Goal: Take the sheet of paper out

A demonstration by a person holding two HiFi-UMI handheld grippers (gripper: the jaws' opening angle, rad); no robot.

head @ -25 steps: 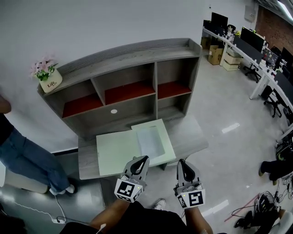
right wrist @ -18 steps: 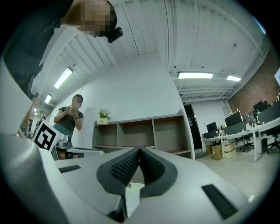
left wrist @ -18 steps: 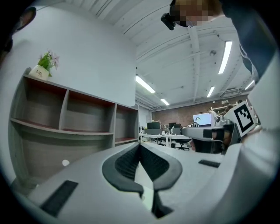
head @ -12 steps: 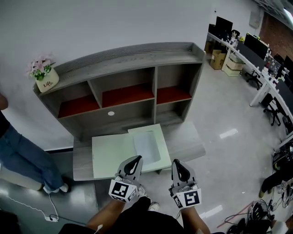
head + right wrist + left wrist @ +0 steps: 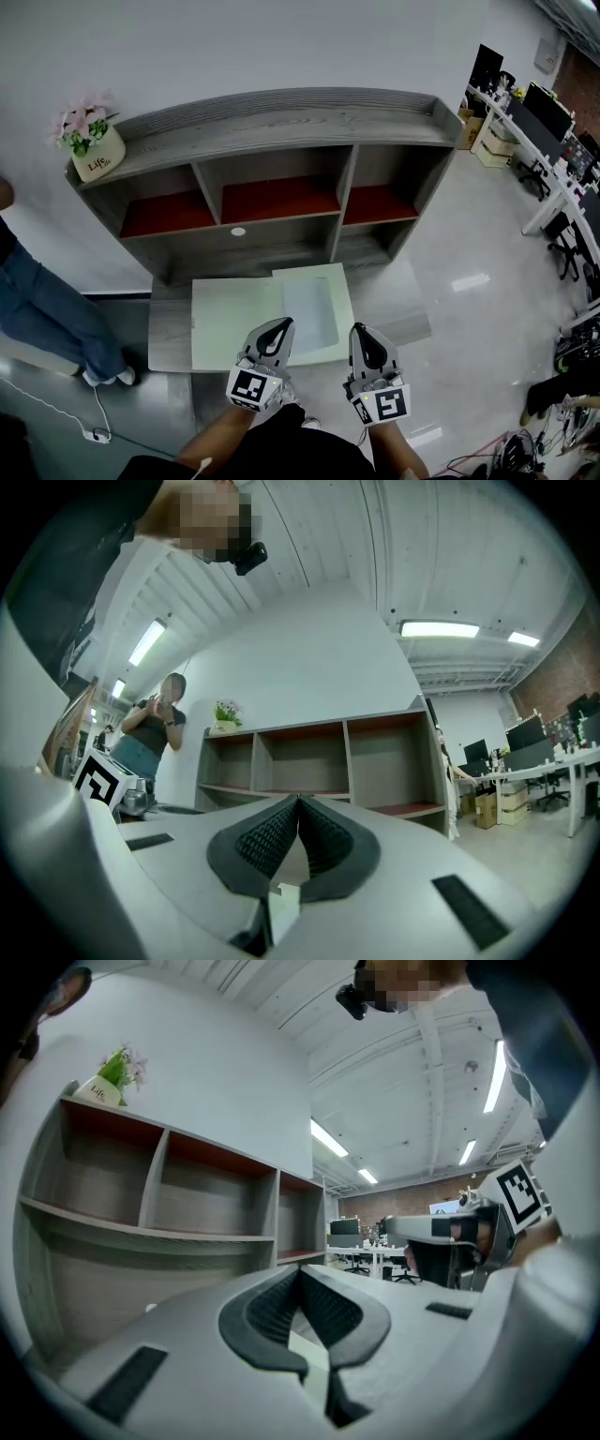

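Observation:
An open pale green folder lies flat on the low grey desk. On its right half rests a whitish sheet of paper. My left gripper hovers over the folder's near edge, shut and empty. My right gripper is beside it to the right, at the folder's near right corner, also shut and empty. In the left gripper view the dark pads meet with nothing between them. The right gripper view shows the same closed pads, aimed at the shelves.
A grey shelf unit with red-lined compartments stands at the back of the desk, with a flower pot on its left end. A person in jeans stands at the left. Office desks with monitors fill the right.
The view has swung so the shelf unit faces me more squarely. Both grippers have shifted sideways together along the folder's near edge and stay shut. The folder and sheet lie as before.

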